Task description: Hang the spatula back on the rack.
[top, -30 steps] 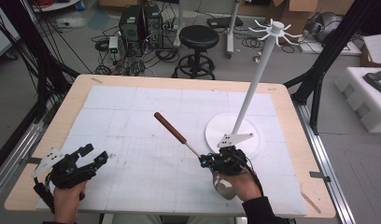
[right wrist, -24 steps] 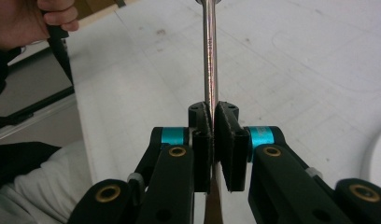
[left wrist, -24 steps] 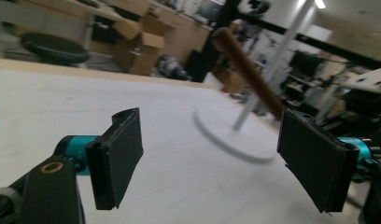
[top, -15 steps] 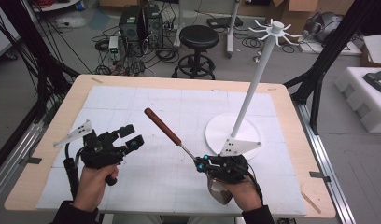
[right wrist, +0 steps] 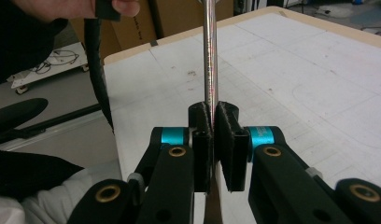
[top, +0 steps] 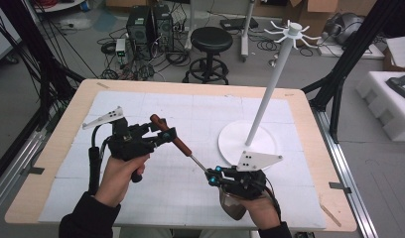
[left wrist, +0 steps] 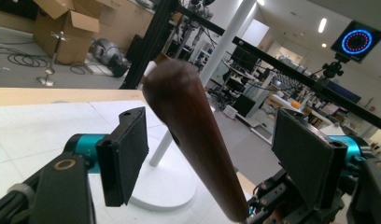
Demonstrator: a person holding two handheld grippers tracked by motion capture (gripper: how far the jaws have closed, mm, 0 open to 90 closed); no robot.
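Observation:
A utensil with a dark wooden handle (top: 176, 141) and a thin metal shaft (top: 198, 163) slants up to the left over the white mat. My right gripper (top: 213, 174) is shut on the metal shaft (right wrist: 210, 56), with the utensil's brownish head (top: 234, 207) hanging below the hand. My left gripper (top: 163, 130) straddles the upper end of the wooden handle (left wrist: 193, 140). Its jaws have just been closing, and a gap still shows between each pad (left wrist: 128, 154) and the wood.
A white stand with a round base (top: 235, 144), a leaning pole (top: 268, 91) and hooks at its top rises right of centre. The white mat (top: 300, 163) covers the wooden table (top: 71, 114). A stool, cables and boxes are on the floor behind.
My left hand has risen and travelled right from the table's front left until its jaws stand around the wooden handle. The right hand has kept its grip and the handle has swung slightly left.

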